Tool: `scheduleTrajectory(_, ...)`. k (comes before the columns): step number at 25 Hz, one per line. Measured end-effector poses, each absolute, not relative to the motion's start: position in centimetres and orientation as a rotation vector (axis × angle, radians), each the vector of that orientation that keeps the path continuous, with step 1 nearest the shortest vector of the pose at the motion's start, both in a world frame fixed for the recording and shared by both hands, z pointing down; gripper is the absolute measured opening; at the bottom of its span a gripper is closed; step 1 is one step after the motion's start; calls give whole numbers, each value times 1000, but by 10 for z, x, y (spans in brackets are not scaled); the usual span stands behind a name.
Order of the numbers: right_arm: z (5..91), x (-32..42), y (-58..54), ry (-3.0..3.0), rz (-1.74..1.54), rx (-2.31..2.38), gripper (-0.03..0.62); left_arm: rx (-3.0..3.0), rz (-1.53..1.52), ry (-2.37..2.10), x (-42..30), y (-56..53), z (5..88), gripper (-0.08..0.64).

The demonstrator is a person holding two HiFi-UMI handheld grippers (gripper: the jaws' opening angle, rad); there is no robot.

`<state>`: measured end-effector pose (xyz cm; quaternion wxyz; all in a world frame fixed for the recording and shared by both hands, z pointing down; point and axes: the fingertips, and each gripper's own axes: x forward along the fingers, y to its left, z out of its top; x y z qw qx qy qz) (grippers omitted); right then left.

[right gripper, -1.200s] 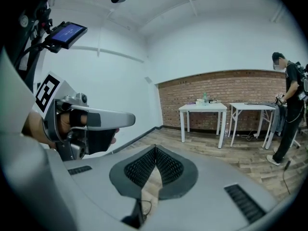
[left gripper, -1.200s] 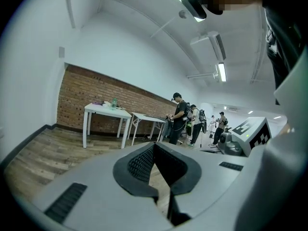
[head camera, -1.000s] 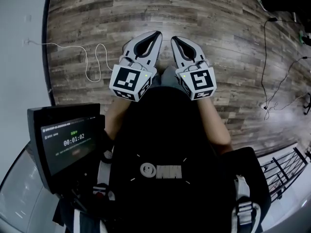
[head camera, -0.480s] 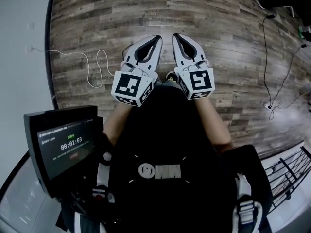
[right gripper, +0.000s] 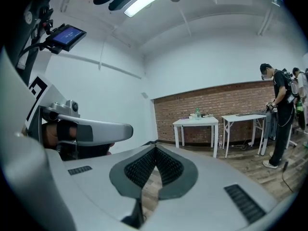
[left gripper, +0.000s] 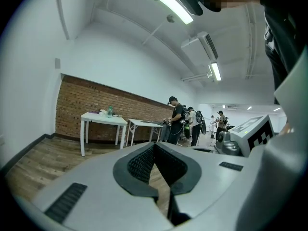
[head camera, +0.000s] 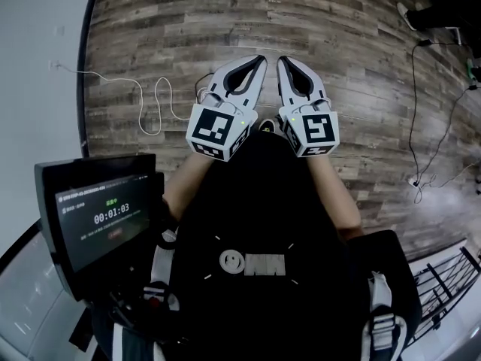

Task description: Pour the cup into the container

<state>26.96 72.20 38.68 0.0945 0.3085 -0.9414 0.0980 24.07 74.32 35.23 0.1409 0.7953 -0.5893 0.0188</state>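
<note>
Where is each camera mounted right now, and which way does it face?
Head view: on the person's head, facing steeply down at the floor; shows torso, forearms, left gripper and right gripper.
Left gripper view: on the left gripper, facing along its shut jaws towards a brick wall, table and people; right gripper at the right edge.
Right gripper view: on the right gripper, facing along its shut jaws; left gripper at the left edge.
Shared: both gripper views show the brick wall and table.
</note>
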Motion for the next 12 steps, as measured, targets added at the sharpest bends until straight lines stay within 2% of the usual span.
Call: scheduleTrajectory(12, 381, 261, 718, -2819, 282, 872, 8, 2290, 61, -1721, 237, 737, 349, 5)
